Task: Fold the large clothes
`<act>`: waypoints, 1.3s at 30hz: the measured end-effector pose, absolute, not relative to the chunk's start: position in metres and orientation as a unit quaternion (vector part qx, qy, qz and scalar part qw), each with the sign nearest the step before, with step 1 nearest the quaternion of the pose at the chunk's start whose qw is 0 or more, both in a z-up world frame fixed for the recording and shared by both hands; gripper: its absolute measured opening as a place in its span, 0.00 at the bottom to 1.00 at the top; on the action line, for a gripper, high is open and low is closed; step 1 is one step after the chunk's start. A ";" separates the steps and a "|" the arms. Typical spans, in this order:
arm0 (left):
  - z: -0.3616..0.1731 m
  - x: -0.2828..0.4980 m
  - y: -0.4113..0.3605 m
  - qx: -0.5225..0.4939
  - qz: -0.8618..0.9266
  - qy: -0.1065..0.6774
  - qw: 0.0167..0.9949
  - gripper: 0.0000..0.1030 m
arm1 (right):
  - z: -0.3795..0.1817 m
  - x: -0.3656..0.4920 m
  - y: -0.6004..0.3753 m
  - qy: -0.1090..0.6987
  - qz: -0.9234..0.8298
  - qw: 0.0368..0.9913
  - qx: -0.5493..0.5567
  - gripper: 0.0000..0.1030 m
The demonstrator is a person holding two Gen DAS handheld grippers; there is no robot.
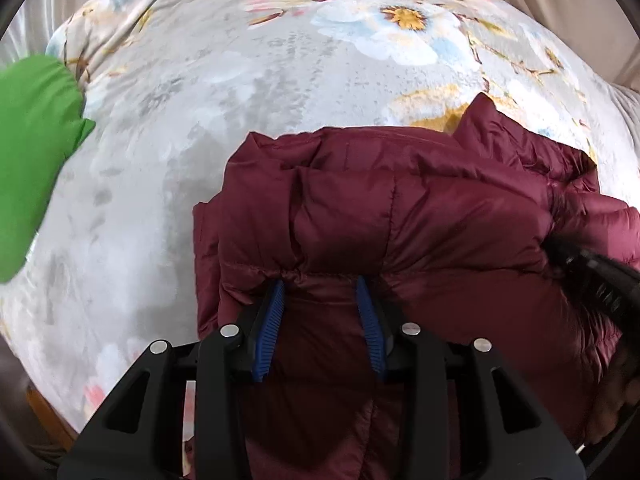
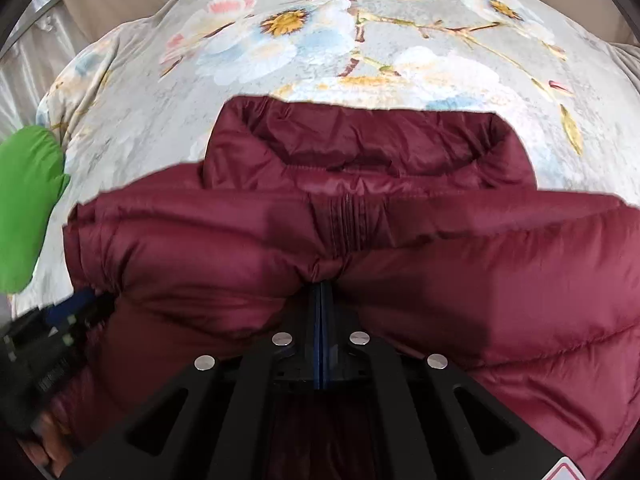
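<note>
The maroon puffer jacket [image 1: 400, 208] lies bunched on the floral bed cover [image 1: 240, 120], directly ahead of both tools, collar [image 2: 360, 136] pointing away. The left hand-held gripper [image 1: 320, 292] stands apart astride a fabric fold. The right hand-held gripper [image 2: 322, 292] is clamped on the jacket's near edge. A green garment [image 1: 32, 160] lies well apart at left.

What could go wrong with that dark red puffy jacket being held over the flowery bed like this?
The right gripper pinches only a small bunch of the maroon jacket, jaws fully shut, so the slick fabric might slip out. The left gripper has its jaws apart around a fold, a looser hold. If either lets go, the fold could collapse onto the floral bedspread.
</note>
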State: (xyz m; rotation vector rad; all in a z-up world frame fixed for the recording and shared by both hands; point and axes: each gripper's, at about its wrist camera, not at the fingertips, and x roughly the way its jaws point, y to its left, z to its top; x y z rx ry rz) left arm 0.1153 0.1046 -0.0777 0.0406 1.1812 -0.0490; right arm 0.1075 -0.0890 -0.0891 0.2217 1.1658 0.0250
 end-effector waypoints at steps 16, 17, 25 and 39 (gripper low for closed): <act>-0.100 0.057 0.214 -0.276 0.011 0.581 0.766 0.77 | -0.083 0.025 -0.081 0.568 0.026 0.811 0.137 0.00; -0.104 0.058 0.213 -0.286 0.001 0.581 0.762 0.79 | -0.086 0.026 -0.080 0.569 0.026 0.811 0.133 0.00; -0.108 0.068 0.186 -0.277 -0.041 0.581 0.764 0.49 | -0.103 0.037 -0.079 0.572 0.033 0.809 0.130 0.00; 0.018 0.061 0.131 -0.222 -0.151 0.489 0.830 0.12 | -0.042 0.007 -0.161 0.504 0.011 0.840 0.202 0.03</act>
